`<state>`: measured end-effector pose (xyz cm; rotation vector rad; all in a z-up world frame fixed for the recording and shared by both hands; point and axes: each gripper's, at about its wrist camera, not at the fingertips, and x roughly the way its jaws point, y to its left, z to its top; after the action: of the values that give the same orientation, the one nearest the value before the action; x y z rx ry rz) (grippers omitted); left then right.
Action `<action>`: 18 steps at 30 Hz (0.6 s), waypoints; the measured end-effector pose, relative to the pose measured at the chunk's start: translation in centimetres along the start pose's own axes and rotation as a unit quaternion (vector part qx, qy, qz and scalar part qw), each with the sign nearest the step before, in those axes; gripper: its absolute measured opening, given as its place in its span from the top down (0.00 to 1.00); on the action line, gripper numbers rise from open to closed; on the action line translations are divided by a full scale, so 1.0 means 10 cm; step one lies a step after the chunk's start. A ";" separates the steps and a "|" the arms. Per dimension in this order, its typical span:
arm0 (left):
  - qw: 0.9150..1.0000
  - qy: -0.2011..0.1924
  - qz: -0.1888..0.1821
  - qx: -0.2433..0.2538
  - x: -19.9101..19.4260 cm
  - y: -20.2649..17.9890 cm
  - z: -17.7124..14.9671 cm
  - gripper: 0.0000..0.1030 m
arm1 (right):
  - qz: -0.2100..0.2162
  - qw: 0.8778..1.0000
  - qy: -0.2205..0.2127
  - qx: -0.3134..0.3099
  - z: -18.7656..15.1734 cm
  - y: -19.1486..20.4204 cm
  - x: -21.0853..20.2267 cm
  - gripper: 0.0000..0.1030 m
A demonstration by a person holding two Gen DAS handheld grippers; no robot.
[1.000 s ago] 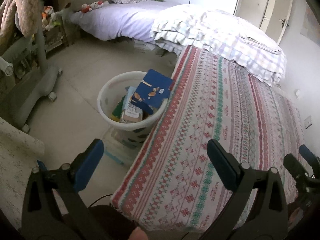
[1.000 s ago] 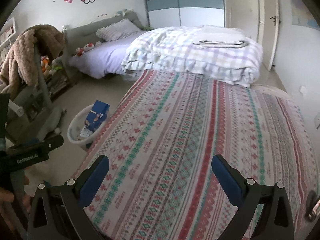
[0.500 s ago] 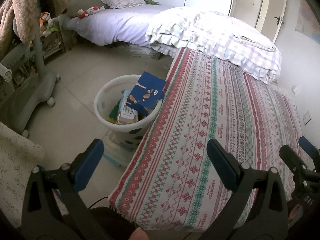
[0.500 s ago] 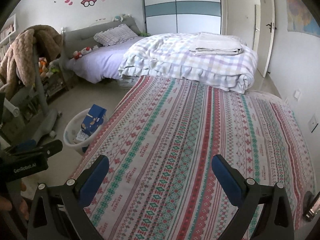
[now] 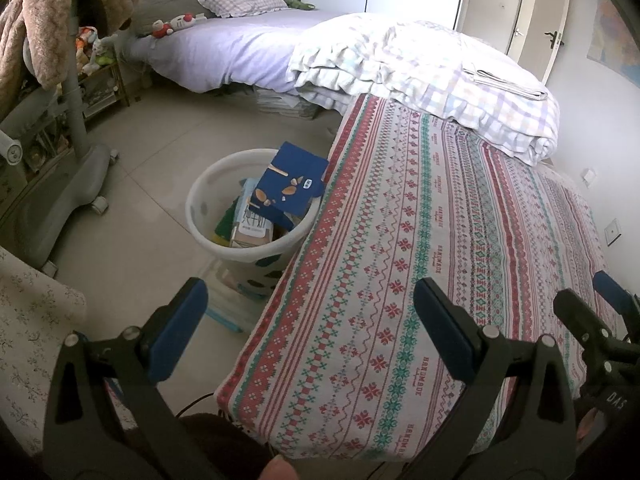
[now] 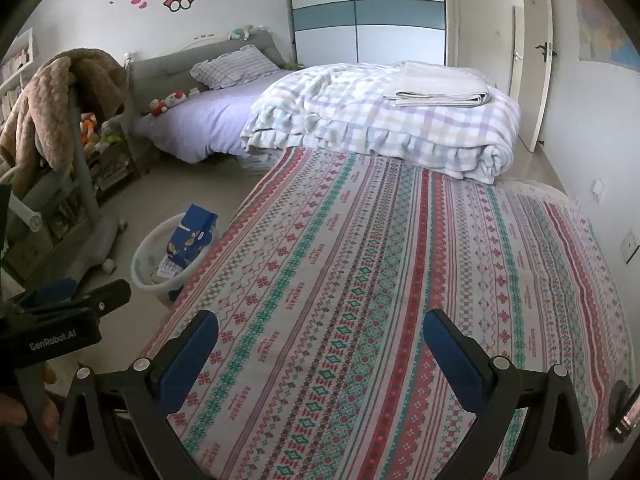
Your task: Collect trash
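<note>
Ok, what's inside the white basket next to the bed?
The white basket holds a blue box sticking above the rim, leaning over a pale carton and something green. Whatever lies beneath them is covered.

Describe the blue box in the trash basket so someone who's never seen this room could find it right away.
Start at the bed with the red and green patterned cover. On the floor against its side stands a white round basket holding boxes and packets. The blue box is the tallest, leaning over the rim toward the bed, deep blue with small biscuit pictures.
</note>
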<state>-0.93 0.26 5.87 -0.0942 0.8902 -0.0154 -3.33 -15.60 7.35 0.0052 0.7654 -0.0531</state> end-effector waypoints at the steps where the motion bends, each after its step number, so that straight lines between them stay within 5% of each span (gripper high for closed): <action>1: 1.000 -0.001 0.000 0.000 0.00 0.00 0.00 0.01 | 0.000 1.000 0.000 0.001 0.00 0.00 0.00 0.00; 18: 1.000 -0.006 0.007 0.002 -0.01 0.00 0.00 0.01 | 0.005 1.000 0.005 0.005 -0.02 -0.01 0.02 0.00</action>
<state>-1.00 0.26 5.98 -0.0839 0.8794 -0.0038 -3.32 -15.70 7.12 0.0191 0.7750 -0.0482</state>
